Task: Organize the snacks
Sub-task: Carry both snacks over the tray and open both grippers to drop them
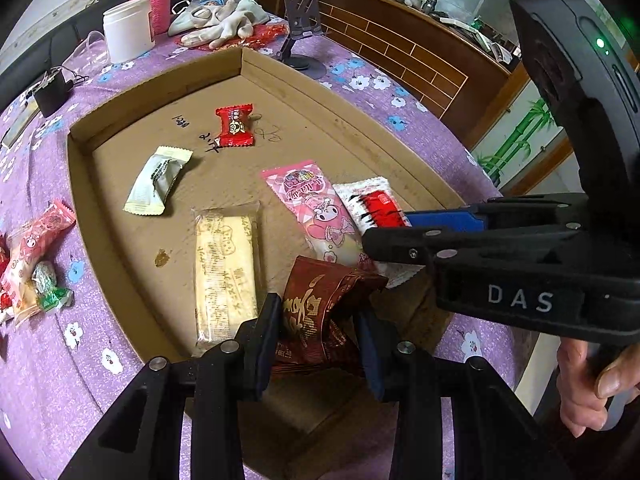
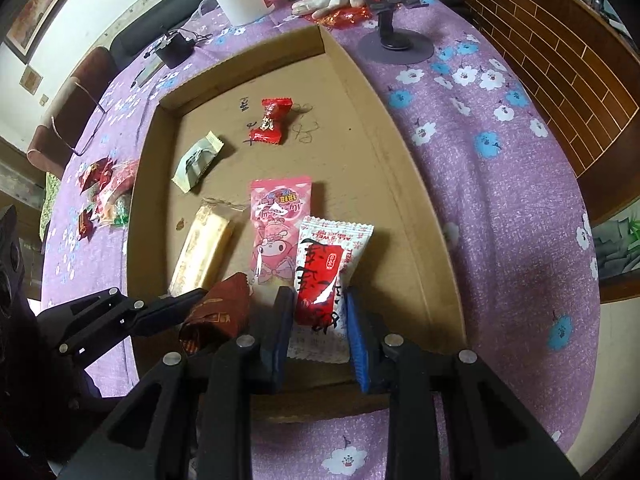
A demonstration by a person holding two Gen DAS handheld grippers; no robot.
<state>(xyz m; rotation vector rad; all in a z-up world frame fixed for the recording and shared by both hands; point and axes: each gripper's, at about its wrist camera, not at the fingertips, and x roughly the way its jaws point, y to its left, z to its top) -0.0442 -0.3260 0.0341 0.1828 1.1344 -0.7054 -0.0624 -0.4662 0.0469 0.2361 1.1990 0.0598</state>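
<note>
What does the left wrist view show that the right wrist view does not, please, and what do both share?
Only the left wrist view shows the person's hand gripping the right gripper from the side.

Only the right wrist view shows the white and red packet's full face between the right gripper's fingers, and the chair beyond the table.

Both show the cardboard tray, the dark red packet pinched in the left gripper, the pink packet, the biscuit bar, the white tub and the phone stand.
</note>
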